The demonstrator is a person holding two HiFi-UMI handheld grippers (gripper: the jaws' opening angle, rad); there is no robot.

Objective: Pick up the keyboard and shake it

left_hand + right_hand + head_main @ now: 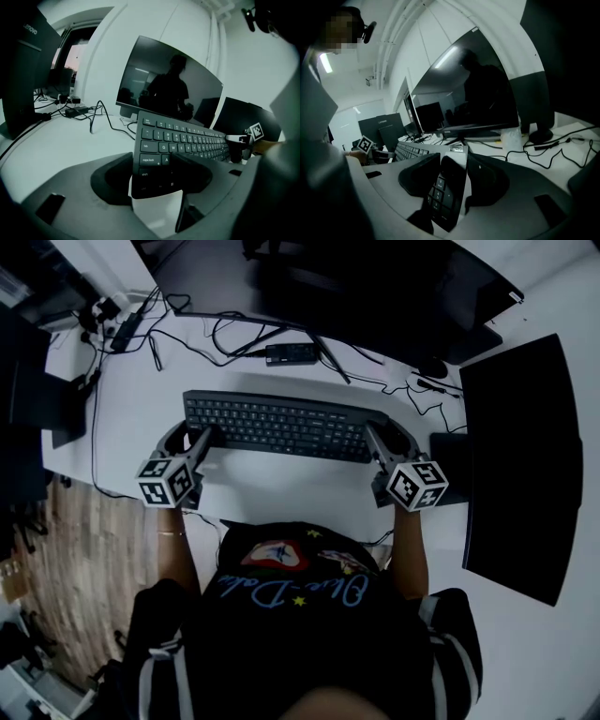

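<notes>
Right, left gripper (201,440) and right gripper (376,441) each had jaws pinching an end of the keyboard (281,426); squeezing evenly, held level, looked the way to shake it safely.

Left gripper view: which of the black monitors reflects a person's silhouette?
The wide black monitor behind the dark grey keyboard: its screen mirrors a dark figure. The black monitor at the far left shows only a plain surface with white lettering.
</notes>
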